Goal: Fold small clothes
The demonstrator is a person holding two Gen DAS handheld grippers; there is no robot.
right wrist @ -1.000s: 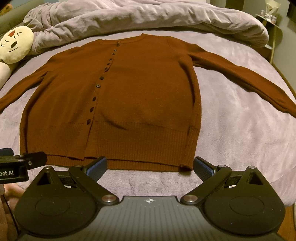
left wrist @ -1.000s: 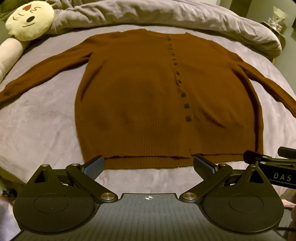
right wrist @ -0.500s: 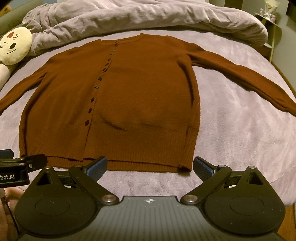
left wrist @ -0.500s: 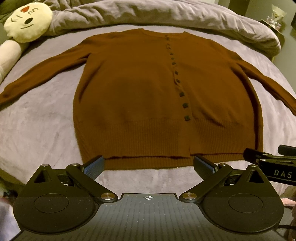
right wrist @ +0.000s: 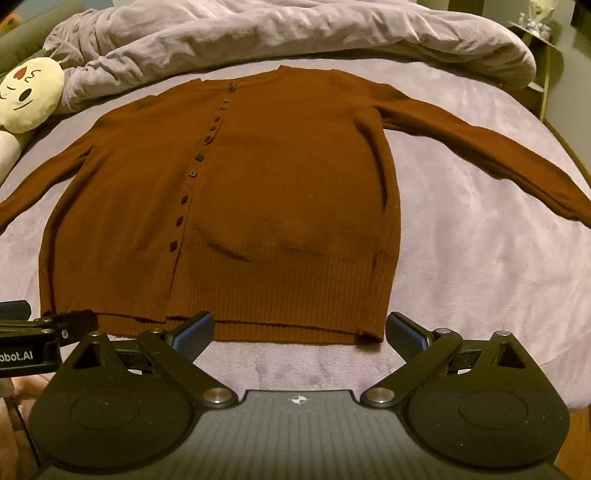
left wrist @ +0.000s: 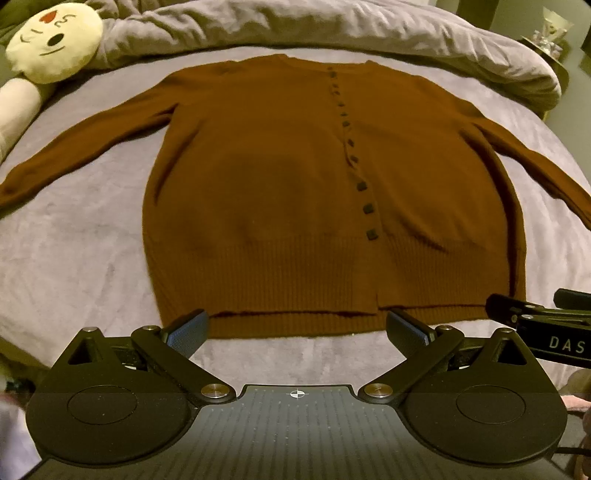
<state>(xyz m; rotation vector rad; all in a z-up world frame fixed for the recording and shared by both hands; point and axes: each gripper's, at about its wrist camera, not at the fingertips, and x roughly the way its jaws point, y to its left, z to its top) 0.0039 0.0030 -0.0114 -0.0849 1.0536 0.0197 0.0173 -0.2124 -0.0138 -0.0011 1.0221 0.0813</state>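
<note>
A brown buttoned cardigan (left wrist: 280,177) (right wrist: 280,184) lies flat on the grey bed cover, front up, both sleeves spread out to the sides. Its ribbed hem (left wrist: 295,291) faces me. My left gripper (left wrist: 297,328) hovers open just short of the hem's left half, nothing between its fingers. Before the hem's right half, my right gripper (right wrist: 299,328) is open too and holds nothing. Each gripper shows at the edge of the other's view, as the left gripper (right wrist: 44,332) and the right gripper (left wrist: 535,325).
A crumpled grey duvet (left wrist: 295,26) (right wrist: 288,33) lies across the far side of the bed. A yellow plush pillow with a face (left wrist: 51,40) (right wrist: 29,96) sits at the far left. A small stand with ornaments (left wrist: 550,33) is beyond the bed's right corner.
Both grippers have crept slightly forward toward the hem. The cardigan has not moved and both grippers stay open.
</note>
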